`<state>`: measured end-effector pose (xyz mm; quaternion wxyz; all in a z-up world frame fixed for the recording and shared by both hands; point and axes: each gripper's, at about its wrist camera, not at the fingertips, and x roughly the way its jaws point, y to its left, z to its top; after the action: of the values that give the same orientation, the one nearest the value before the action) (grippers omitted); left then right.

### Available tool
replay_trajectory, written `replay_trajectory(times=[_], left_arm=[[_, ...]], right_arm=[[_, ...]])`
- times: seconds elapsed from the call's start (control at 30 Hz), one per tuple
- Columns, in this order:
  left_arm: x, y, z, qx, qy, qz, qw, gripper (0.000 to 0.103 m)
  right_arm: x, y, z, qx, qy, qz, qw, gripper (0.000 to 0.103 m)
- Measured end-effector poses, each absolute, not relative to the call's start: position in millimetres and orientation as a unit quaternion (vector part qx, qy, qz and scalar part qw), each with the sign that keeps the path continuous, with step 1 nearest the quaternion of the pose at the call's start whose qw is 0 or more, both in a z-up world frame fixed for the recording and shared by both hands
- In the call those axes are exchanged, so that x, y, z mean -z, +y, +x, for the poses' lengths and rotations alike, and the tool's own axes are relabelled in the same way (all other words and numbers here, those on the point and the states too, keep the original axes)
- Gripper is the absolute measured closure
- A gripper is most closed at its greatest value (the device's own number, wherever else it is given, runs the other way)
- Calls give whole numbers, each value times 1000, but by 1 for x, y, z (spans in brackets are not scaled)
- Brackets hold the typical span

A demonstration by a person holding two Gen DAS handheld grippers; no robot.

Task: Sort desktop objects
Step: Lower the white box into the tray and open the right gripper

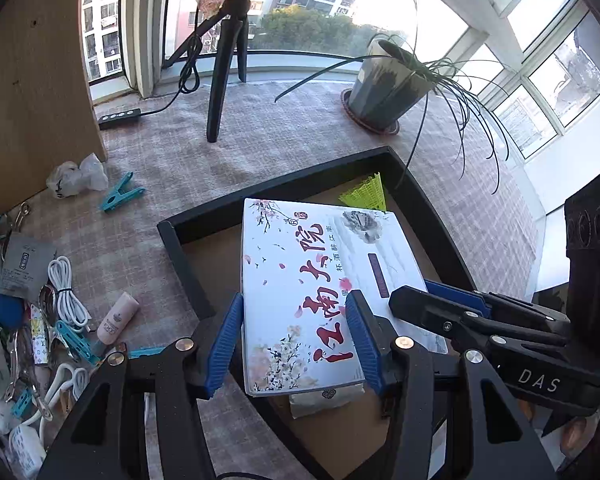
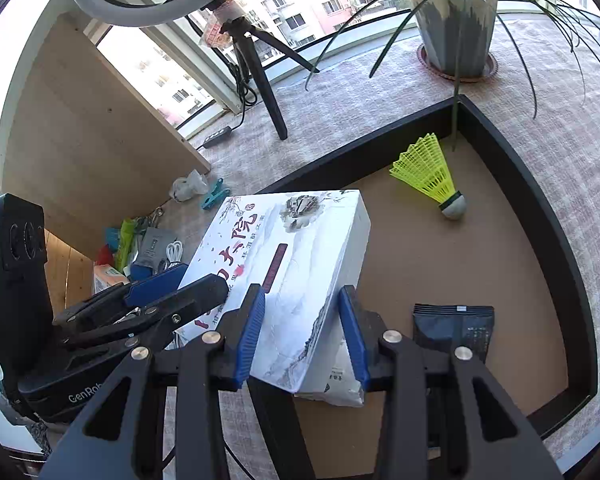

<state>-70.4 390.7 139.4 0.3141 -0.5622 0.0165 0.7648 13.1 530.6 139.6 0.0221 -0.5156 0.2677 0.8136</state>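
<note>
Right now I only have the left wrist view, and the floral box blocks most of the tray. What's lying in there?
Observer: A yellow shuttlecock lies on its side near the far corner of the tray, with its cork end towards the near right.
Operator: Anything on the right side?
Observer: A dark packet lies flat on the tray floor, just right of the right gripper.
Operator: Is the shuttlecock against the box?
Observer: No. In the right wrist view, bare tray floor shows between it and the box.
</note>
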Motion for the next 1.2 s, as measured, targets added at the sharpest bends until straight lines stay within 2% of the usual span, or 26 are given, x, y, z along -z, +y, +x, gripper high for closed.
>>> replay_trajectory(times=[0.4,0.5,0.67,1.2], left_arm=[[-140,420,-55,-755,39,-562,337,53],[-141,421,-53,-755,42,-560,339,58],[-149,422,-46,-765,56,-546,336,58],[-195,363,-10,-836,74,-480,255,58]], right_arm=[[-141,555,33,-815,264,-515,40,65],[-146,559,37,-820,258,-509,45,65],[-157,557,41,-831,241,-499,53,65],[-175,521,43,-851,184,-491,6,62]])
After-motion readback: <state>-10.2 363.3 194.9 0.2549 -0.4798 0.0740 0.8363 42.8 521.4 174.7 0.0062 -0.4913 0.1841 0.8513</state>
